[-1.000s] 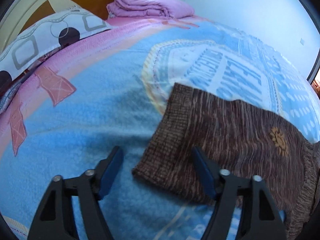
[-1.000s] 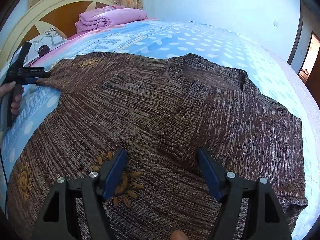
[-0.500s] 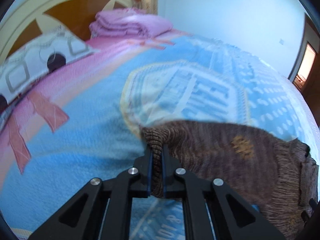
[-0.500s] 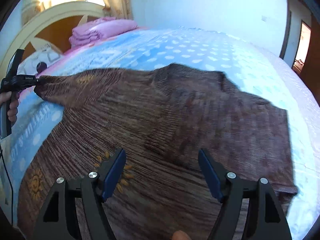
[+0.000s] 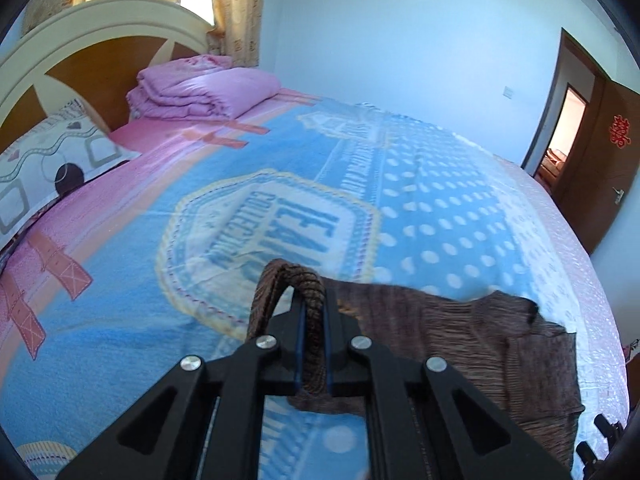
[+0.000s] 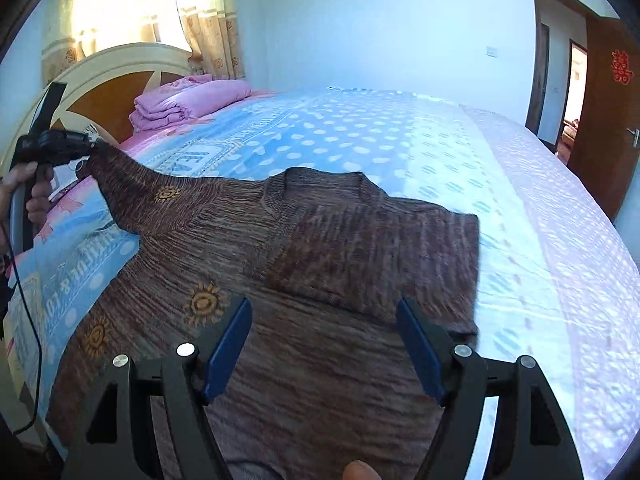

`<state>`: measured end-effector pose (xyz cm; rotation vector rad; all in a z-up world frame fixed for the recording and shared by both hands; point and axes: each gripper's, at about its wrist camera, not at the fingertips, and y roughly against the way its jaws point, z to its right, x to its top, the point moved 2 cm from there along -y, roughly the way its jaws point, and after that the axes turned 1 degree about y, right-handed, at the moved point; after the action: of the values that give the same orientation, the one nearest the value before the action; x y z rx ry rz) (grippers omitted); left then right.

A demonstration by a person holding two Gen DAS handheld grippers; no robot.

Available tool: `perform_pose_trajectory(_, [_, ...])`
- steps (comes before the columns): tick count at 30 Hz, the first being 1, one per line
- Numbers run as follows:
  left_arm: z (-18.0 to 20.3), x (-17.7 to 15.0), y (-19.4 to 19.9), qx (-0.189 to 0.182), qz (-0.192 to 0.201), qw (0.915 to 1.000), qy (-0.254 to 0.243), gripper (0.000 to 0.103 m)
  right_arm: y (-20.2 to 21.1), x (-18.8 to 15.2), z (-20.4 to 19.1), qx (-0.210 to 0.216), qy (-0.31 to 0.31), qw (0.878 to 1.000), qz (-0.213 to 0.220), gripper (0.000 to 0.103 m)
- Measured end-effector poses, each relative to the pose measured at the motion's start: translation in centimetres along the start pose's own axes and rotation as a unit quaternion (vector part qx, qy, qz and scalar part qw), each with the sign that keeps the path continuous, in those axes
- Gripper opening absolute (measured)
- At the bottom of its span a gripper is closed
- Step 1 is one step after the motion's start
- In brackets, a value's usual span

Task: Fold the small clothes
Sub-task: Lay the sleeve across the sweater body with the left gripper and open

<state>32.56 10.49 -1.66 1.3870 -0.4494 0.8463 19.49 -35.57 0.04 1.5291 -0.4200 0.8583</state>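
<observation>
A brown knit sweater [image 6: 304,248] with small orange sun patches lies spread on the blue blanket [image 6: 360,136], one sleeve folded across its chest. My left gripper [image 5: 311,344] is shut on the ribbed cuff [image 5: 280,280] of the other sleeve and holds it lifted off the bed. In the right wrist view the left gripper [image 6: 94,146] shows at far left, held in a hand, with the sleeve [image 6: 132,188] stretched up to it. My right gripper [image 6: 324,344] hangs open above the sweater's lower body with nothing between its blue pads.
A folded pink quilt [image 5: 200,92] and a patterned pillow [image 5: 48,160] lie by the headboard [image 5: 80,52]. A brown door [image 6: 600,100] stands open at the right. A black cable [image 6: 28,320] hangs down at the left edge of the bed.
My left gripper closed on the sleeve cuff and lifted it off the blanket. My right gripper rose and drew back, still open, so more of the sweater and room shows.
</observation>
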Motion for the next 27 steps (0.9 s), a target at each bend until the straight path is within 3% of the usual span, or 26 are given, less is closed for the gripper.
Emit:
perform_pose_trajectory(5, [4.6,-0.2,0.7,-0.032,0.0,0.9995,-0.004,0.008,1.2,-1.8,1.7,-0.01,-0.013,1.0,-0.001,0.075])
perform_pose_trajectory(12, [12.0,-3.8,-1.2,-0.072,-0.029,0.9968,-0.022,0.008,1.3,-3.9,3.1,-0.006,-0.039,0.999,-0.005,0.075])
perform_pose_trajectory(18, [19.2,-9.4,-5.1,-0.047,-0.052,0.9942,-0.082,0.008,0.6,-5.1,3.5,0.003,-0.058,0.998,-0.011,0.075])
perform_pose_trajectory(20, [20.9,-11.1,-6.2,-0.033,-0.06,0.9925,-0.102,0.015,0.5,-5.5,3.5,0.0,-0.054,0.998,-0.011,0.075])
perform_pose_trajectory(23, [22.1,-12.8,-6.3,-0.039,-0.081,0.9873,-0.131,0.017,0.4,-5.9,3.4,-0.009,-0.043,0.999,-0.007,0.075])
perform_pose_trajectory(25, [21.9,-13.1,-4.6,-0.046,-0.059,0.9849,-0.156,0.019,0.4,-6.1,3.6,-0.006,-0.046,0.999,-0.005,0.075])
perform_pose_trajectory(27, [20.4,-12.6,-2.2,-0.038,-0.013,0.9826,-0.181,0.033,0.3,-6.3,3.7,-0.005,-0.051,0.999,-0.004,0.075])
